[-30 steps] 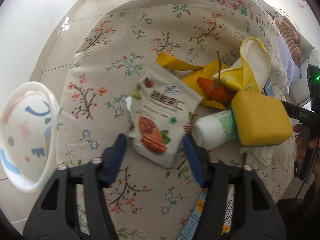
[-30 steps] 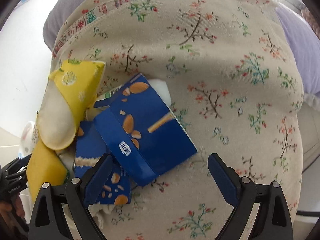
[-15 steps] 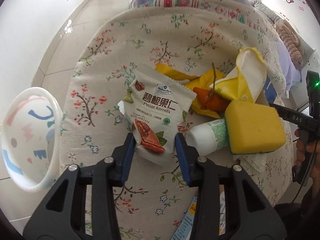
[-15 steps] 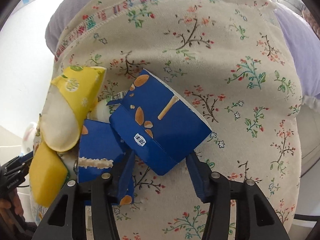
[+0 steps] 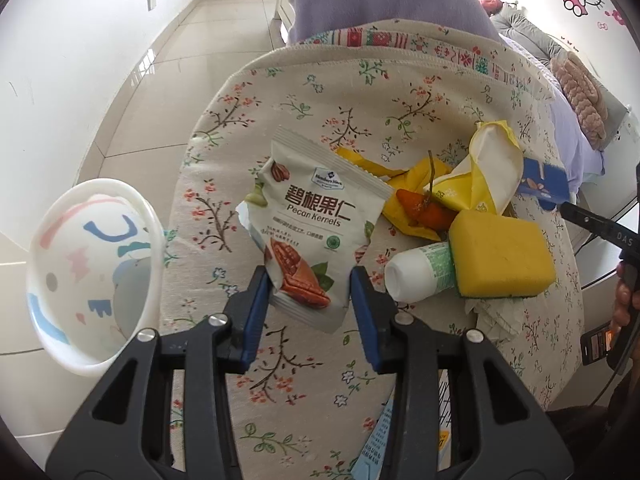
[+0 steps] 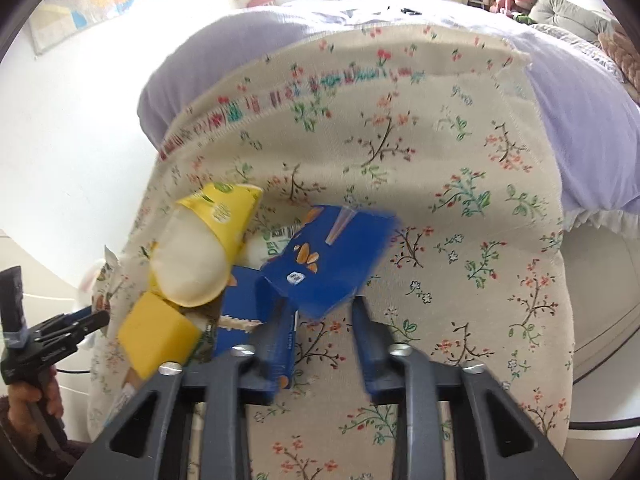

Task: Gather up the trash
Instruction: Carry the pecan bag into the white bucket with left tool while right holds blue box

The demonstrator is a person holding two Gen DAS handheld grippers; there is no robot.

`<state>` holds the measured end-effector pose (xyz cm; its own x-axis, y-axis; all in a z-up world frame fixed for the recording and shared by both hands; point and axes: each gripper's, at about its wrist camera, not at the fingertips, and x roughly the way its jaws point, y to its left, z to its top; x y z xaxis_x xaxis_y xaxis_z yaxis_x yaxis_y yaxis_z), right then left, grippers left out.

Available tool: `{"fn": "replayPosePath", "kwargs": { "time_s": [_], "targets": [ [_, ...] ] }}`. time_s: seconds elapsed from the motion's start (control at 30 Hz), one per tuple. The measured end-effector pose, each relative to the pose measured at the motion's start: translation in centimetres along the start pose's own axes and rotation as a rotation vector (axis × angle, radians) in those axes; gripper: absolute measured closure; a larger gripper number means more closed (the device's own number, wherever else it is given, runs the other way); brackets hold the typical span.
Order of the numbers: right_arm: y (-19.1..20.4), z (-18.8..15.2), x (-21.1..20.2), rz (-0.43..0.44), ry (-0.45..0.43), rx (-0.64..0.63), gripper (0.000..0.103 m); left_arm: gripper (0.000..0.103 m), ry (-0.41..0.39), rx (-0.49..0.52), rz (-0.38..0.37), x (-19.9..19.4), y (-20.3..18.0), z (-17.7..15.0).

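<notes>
A: Item one, left gripper [image 5: 312,288]. Pose?
B: Pointed steeply down over the floral cloth [image 5: 304,92]. Blue pads pinch the lower corners of the pecan kernel packet [image 5: 316,228], which stands tilted up off the cloth, print facing the camera.

A: Item two, right gripper [image 6: 318,312].
B: Also angled downward. Jaws pinch the near bottom corner of the blue carton [image 6: 332,256], which appears clear of the cloth; that view is motion-blurred. A second blue box [image 6: 240,304] lies just beside its left finger.

A: Remaining pile on the cloth?
B: Yellow sponge [image 5: 500,256], touching a white bottle [image 5: 420,272] lying on its side. Behind them a yellow paper cup [image 5: 488,172], crushed, mouth open, leaning on yellow wrapping [image 5: 376,166] with an orange piece [image 5: 420,208] on it. Crumpled tissue [image 5: 492,316] under the sponge.

A: Receptacle?
B: White bin with pastel cartoon print [image 5: 92,268], on the tiled floor [image 5: 160,100] left of the cloth, well apart from the pile.

A: The person?
B: A hand [image 6: 28,396] on the left gripper's handle at the right-wrist view's lower left edge.
</notes>
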<state>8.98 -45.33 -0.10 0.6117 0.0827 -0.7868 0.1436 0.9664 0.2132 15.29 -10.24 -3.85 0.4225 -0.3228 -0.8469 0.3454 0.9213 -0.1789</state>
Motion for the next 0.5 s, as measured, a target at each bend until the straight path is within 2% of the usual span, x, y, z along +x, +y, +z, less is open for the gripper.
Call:
{"fn": "replayPosePath", "kwargs": {
  "time_s": [0.17, 0.23, 0.27, 0.3, 0.33, 0.5],
  "targets": [
    [-0.3, 0.1, -1.4, 0.003, -0.024, 0.01, 0.08, 0.06, -0.014, -0.011, -0.001, -0.7, 0.3, 0.0],
    [-0.7, 0.3, -1.0, -0.01, -0.019, 0.05, 0.074, 0.06, -0.013, -0.017, 0.002, -0.8, 0.5, -0.1],
    [-1.1, 0.3, -0.7, -0.014, -0.017, 0.066, 0.054, 0.06, -0.012, -0.022, 0.003, -0.8, 0.5, -0.2],
    [-1.1, 0.5, -0.1, -0.028, -0.015, 0.082, 0.021, 0.06, -0.011, -0.026, 0.004, -0.9, 0.6, -0.2],
    [-1.3, 0.7, 0.2, -0.043, -0.019, 0.092, 0.012, 0.06, -0.01, -0.028, 0.005, -0.9, 0.5, -0.2],
    [-1.0, 1.6, 2.9, -0.065, -0.008, 0.088, 0.011, 0.06, -0.007, -0.037, 0.006, -0.9, 0.5, -0.4]
  ]
}}
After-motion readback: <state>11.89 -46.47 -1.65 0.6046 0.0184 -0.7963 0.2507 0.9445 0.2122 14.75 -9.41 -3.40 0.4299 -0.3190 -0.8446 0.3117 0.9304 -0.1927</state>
